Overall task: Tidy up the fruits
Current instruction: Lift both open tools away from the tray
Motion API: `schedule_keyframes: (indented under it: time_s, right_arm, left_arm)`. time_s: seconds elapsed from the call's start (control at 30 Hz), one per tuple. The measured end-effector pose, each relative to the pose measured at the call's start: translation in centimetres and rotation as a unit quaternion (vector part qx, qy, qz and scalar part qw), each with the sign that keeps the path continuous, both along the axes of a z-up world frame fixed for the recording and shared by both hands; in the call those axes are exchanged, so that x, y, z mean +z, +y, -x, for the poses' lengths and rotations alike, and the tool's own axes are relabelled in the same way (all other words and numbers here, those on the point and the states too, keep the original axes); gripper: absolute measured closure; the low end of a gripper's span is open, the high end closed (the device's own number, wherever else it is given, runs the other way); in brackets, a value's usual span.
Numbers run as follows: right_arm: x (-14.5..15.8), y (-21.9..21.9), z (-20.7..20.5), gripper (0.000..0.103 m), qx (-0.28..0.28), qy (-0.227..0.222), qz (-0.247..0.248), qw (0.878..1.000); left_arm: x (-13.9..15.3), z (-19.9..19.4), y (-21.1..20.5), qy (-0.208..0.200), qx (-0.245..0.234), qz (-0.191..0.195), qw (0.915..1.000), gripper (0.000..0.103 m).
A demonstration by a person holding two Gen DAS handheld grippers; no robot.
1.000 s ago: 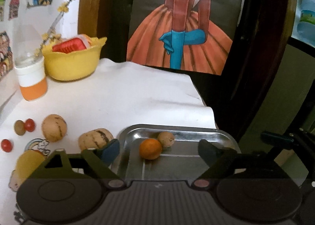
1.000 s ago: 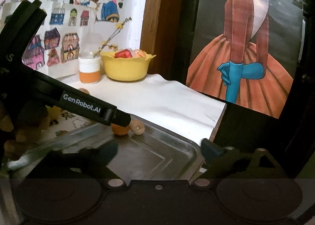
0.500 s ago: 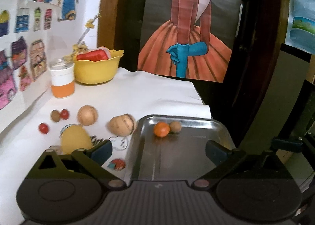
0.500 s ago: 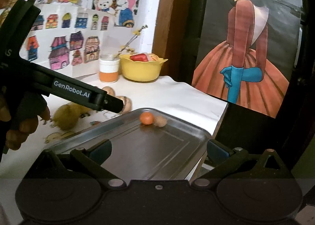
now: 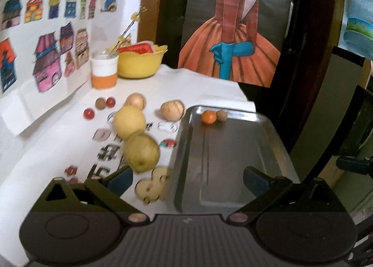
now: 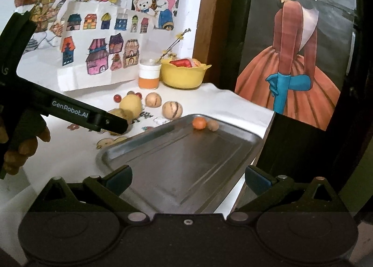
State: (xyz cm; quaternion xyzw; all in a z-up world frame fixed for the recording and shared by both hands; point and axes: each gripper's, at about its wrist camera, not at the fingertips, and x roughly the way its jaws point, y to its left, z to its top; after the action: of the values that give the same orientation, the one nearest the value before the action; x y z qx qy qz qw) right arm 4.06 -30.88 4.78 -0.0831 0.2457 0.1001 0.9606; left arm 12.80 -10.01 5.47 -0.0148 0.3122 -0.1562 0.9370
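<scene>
Rectangular stainless-steel tray (image 5: 233, 150) is lying at the table's right edge. Two round, matte yellow pears (image 5: 142, 151) are sitting left of it. Smooth orange tangerine (image 5: 208, 117) is resting in the tray's far corner. Left gripper (image 5: 186, 179) and right gripper (image 6: 187, 177) are hovering spread, empty.

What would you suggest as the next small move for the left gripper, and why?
Probably ease the open left gripper forward-left around the nearest yellow pear: the tray holds only a small orange fruit and a brown one.
</scene>
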Motion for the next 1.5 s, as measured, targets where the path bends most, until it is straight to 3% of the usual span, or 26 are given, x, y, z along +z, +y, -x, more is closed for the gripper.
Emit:
schedule_keyframes:
  time_s: [0.67,1.1,1.5]
  right_arm:
    - [-2.4,5.2,3.8,0.001,0.013,0.064,-0.004,0.998]
    - [-2.5,10.4,1.1,0.001,0.082,0.07,0.004,0.994]
    - [-0.9,13.9,-2.7,0.001,0.061,0.036,-0.046,0.996]
  left_arm:
    - [-2.7,3.5,5.4,0.039,0.016,-0.019,0.9989,0.0]
    - [-3.0,2.4,10.2,0.044,0.065,-0.026,0.9966,0.0]
    - [-2.8,-1.4,13.3,0.038,0.102,-0.003,0.9941,0.0]
